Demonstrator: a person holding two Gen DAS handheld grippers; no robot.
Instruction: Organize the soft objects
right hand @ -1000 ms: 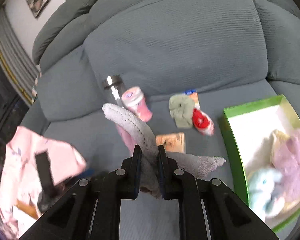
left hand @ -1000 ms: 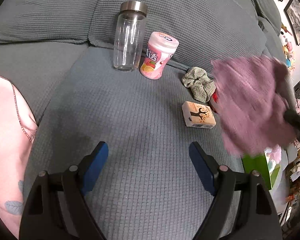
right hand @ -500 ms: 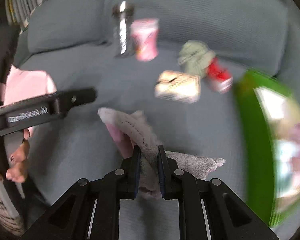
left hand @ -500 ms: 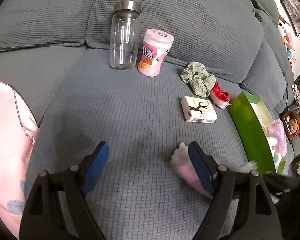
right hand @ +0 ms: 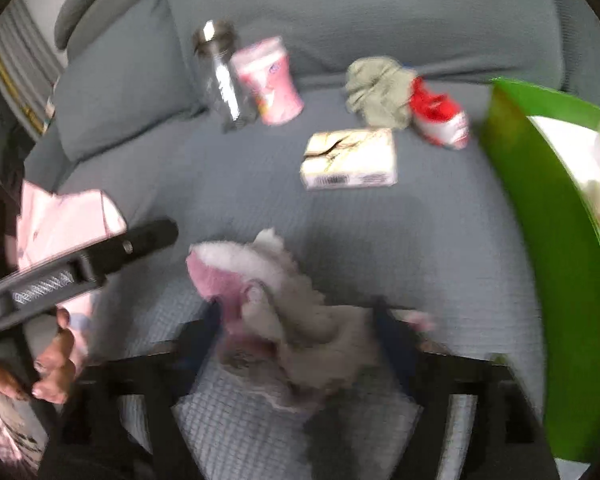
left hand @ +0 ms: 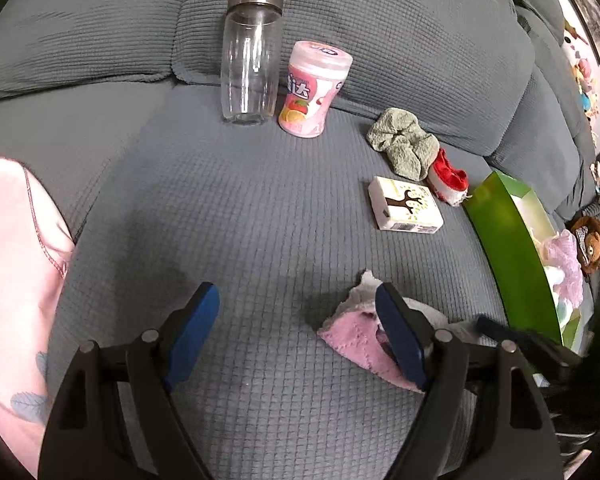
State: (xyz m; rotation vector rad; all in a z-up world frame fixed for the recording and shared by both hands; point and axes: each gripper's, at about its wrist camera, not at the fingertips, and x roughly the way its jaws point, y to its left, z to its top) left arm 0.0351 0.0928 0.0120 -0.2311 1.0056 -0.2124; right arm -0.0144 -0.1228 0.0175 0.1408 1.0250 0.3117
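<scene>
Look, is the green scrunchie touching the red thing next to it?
Touching. The left wrist view shows the green scrunchie lying against the red thing, no sofa visible between them.

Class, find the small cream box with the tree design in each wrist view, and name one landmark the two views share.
Left wrist: the cream box lies right of centre on the sofa seat, beside the green tray.
Right wrist: it lies above centre, blurred.
Shared landmark: the pink canister beside the glass jar.
</scene>
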